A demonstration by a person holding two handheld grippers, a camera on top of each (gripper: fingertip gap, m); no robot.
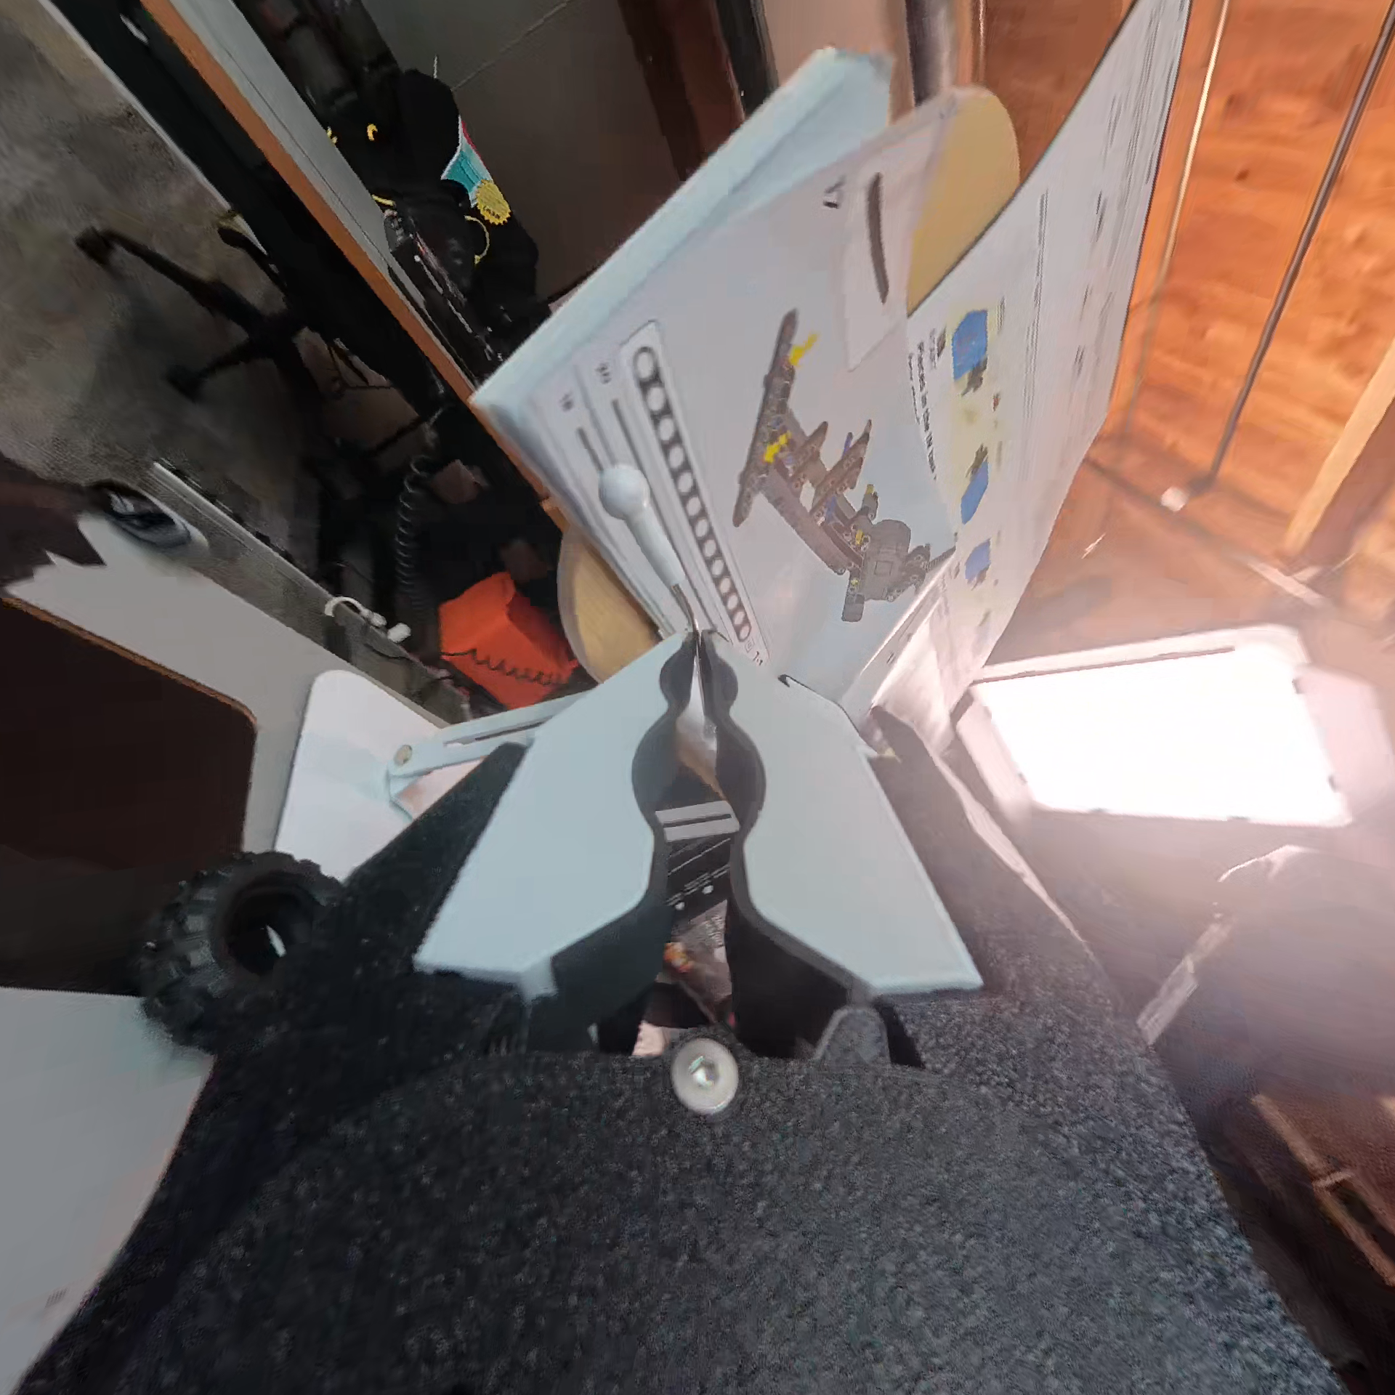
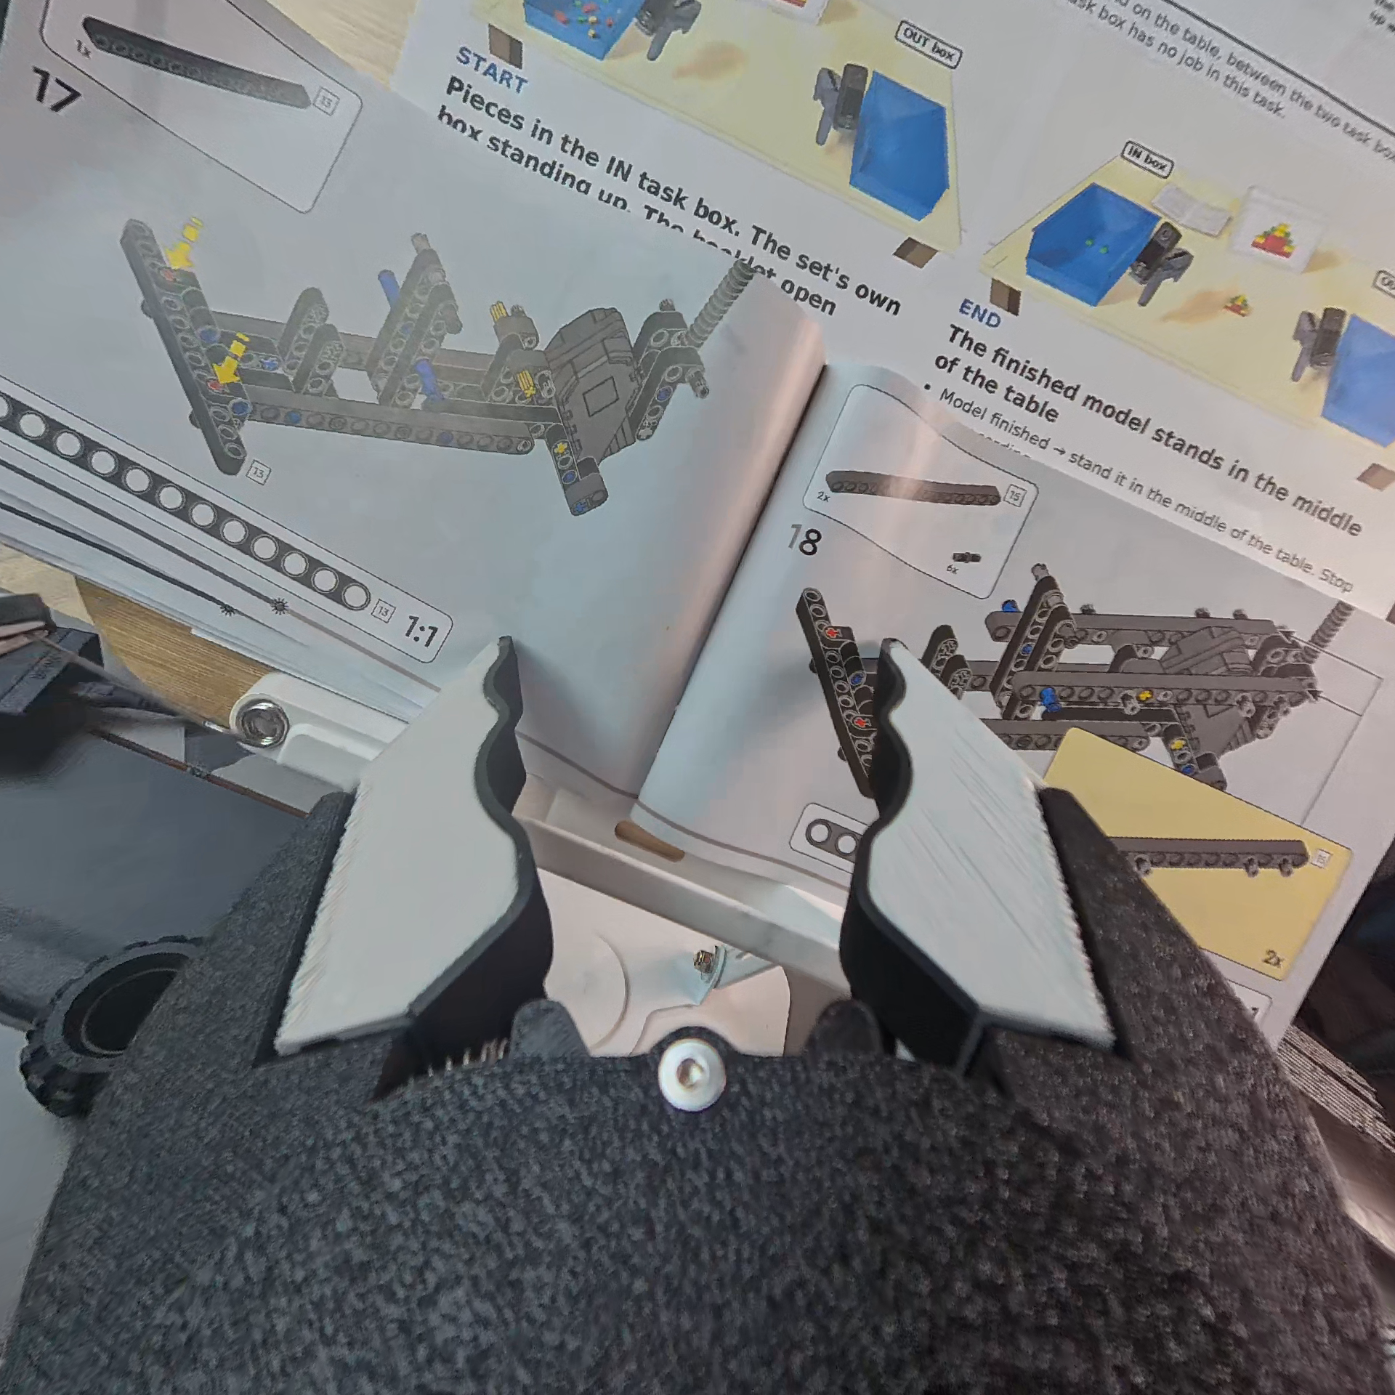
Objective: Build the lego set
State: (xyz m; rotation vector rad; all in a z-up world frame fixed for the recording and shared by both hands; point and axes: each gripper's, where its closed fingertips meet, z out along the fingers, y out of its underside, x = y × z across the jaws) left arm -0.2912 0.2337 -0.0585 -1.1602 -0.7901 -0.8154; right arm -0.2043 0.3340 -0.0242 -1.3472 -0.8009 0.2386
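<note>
Right in front of us the booklet (image 2: 468, 362) lies open on a white stand (image 2: 679, 898), over a printed sheet (image 2: 1057, 249). Our right gripper (image 2: 698, 657) is spread wide near its fold. Our left gripper (image 1: 696, 642) is pressed together, pinching a page edge. A black tire (image 1: 226, 928) sits near left.

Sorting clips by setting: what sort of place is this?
Probably a home or hobby workspace: an open instruction booklet on a white stand, a printed sheet behind it, a loose black tyre, and a wooden floor.
</note>
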